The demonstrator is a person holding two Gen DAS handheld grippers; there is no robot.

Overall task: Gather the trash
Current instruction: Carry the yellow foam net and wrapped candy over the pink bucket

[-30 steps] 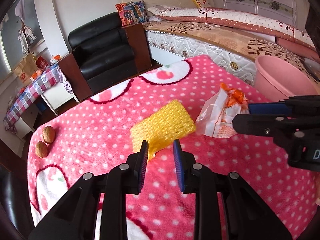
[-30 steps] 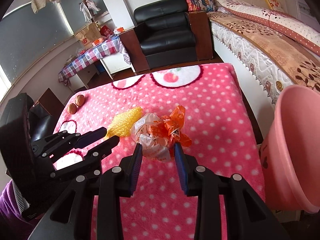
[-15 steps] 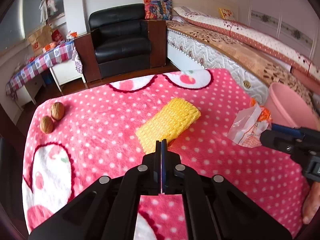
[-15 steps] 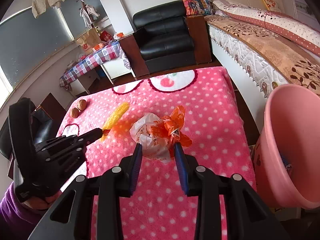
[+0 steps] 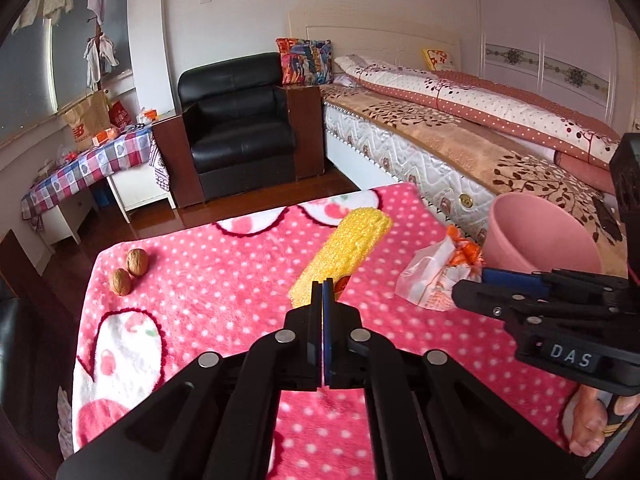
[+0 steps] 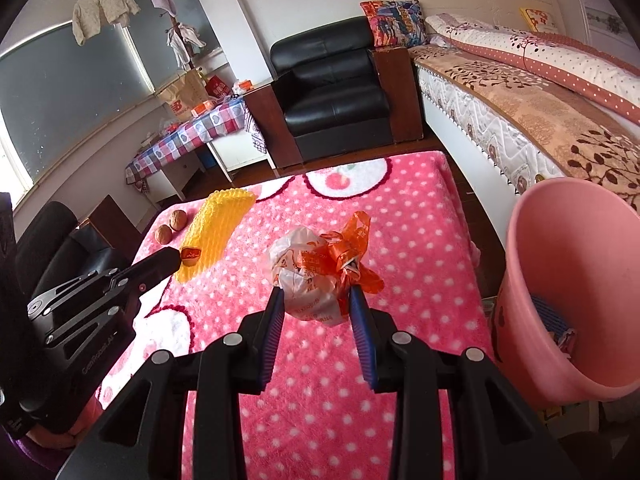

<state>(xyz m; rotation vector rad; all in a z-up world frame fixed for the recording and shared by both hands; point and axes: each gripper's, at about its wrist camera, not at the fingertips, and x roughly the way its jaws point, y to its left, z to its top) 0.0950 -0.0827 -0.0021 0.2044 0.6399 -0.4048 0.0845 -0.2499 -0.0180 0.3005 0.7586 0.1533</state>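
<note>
Since a second ago my left tongs (image 5: 322,286) clamped and raised the yellow foam net sleeve (image 5: 346,252) mid-frame; right tongs (image 6: 316,300) grip the crumpled white-and-orange plastic bag (image 6: 316,276), centre, above the pink polka-dot tabletop (image 6: 400,240).

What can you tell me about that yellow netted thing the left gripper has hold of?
The yellow foam net is a flat, oblong sleeve of soft mesh with a bumpy, ribbed surface, like the padding wrapped around fruit. A small orange label sits at its near end. The left gripper, fully shut, pinches that near end, and the net sticks out from it, tilted up and lifted above the pink dotted blanket. Nothing else seems to touch it; two walnuts lie apart on the blanket.
</note>
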